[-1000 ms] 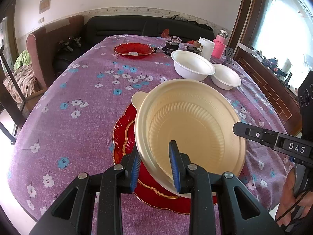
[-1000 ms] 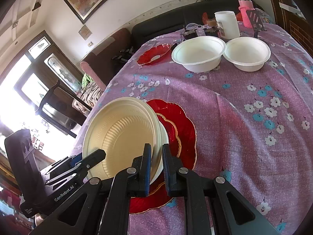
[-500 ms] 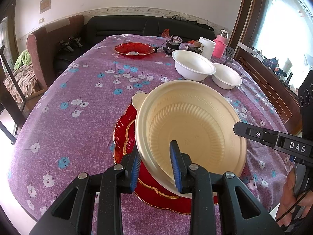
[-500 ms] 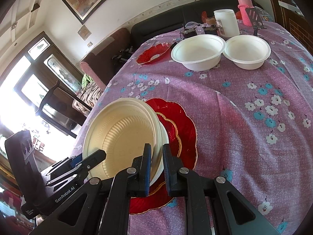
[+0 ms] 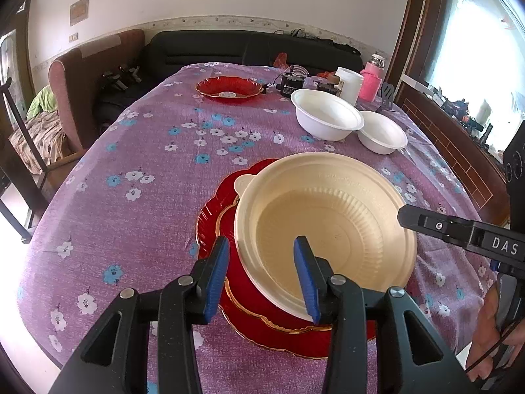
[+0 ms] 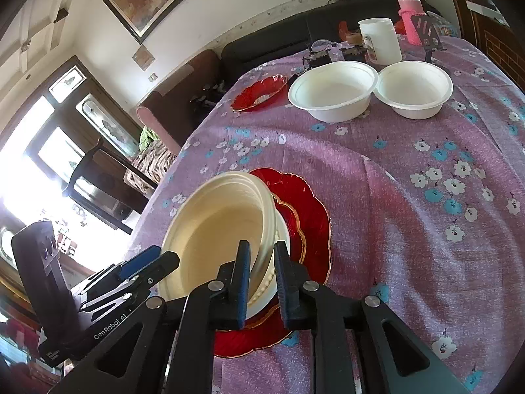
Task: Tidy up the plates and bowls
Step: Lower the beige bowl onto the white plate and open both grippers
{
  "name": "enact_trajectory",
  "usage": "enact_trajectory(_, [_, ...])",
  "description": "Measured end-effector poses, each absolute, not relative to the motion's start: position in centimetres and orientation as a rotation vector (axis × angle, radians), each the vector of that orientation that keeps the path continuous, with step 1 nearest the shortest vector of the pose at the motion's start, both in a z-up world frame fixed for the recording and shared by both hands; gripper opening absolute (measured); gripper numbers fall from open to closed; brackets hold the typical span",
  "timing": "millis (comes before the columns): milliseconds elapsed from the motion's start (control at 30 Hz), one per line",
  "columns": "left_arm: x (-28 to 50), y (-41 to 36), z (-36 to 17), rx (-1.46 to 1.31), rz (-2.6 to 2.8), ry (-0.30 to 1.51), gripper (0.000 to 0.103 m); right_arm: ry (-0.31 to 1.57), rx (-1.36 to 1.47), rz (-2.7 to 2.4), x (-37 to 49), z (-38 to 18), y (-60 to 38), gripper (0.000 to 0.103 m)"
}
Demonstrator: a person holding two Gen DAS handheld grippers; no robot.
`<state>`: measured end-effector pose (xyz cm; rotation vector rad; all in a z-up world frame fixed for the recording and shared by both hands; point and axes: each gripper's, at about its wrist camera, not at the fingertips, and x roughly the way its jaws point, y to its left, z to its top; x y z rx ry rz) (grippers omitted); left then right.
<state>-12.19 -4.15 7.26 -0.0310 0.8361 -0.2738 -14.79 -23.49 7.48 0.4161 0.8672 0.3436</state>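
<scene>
Left gripper [image 5: 261, 277]: fingers spread wide, straddling the near rim of the cream bowl [image 5: 325, 226] without gripping it.
Right gripper [image 6: 261, 282]: fingers narrow, pinching the bowl's rim, apparently to steady it for stacking.
Cream bowl: sits tilted on red plates [image 5: 272, 321], near the table's front edge.
White bowls [image 5: 328, 118]: touching, toward the far right edge.
Red dish [image 5: 229, 88]: far end.
Tablecloth [image 5: 131, 170]: purple, floral; sofa beyond.

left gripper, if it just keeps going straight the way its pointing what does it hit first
The left gripper is open, and the near rim of the cream bowl already sits between its fingers, so it would meet that rim and wall first. The bowl rests on the red plates. Depth is hard to judge.
</scene>
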Motion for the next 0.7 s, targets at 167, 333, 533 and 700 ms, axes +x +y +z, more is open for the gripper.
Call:
enact_trajectory(167, [-12.3, -4.2, 7.3, -0.03, -0.274, 0.835, 0.041, 0.849, 0.422, 0.334, -15.2, 7.9, -24.0, 0.017])
enact_trajectory(333, [-12.6, -4.1, 7.6, -0.029, -0.269, 0.826, 0.045, 0.835, 0.435, 0.317, -15.4, 8.3, -25.0, 0.017])
enact_trajectory(533, [-12.8, -4.3, 7.8, -0.025, -0.267, 0.821, 0.046, 0.829, 0.454, 0.303, -15.7, 8.4, -25.8, 0.019])
enact_trajectory(700, [-13.2, -4.4, 8.1, -0.021, -0.264, 0.813, 0.046, 0.824, 0.457, 0.297, -16.0, 8.5, -26.2, 0.022])
